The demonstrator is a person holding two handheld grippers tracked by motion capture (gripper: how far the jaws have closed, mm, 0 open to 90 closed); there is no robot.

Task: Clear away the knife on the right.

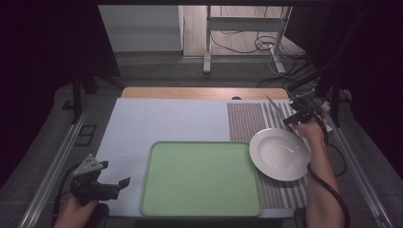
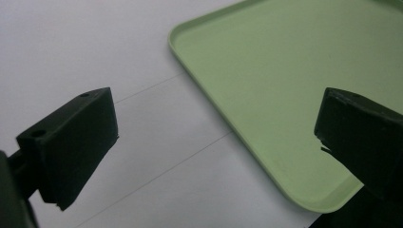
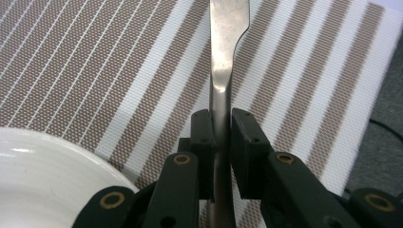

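Note:
My right gripper [image 1: 291,121] hovers at the far right over a brown striped placemat [image 1: 244,121], shut on a metal table knife [image 1: 274,108] that points away to the upper left. In the right gripper view the jaws [image 3: 221,128] pinch the knife [image 3: 228,38] at its handle, and the blade end runs on above the placemat [image 3: 95,61]. A white deep plate [image 1: 279,154] lies just near of that hand; its rim [image 3: 43,180] shows at the lower left. My left gripper [image 1: 114,173] rests open at the near left, its jaws [image 2: 216,128] wide apart by the corner of a green tray [image 2: 266,85].
The green tray [image 1: 199,178] lies empty at the table's near centre, with the plate overlapping its right edge. White table surface [image 1: 157,118] stretches behind and left of it. A wooden edge and desk legs with cables stand beyond the table.

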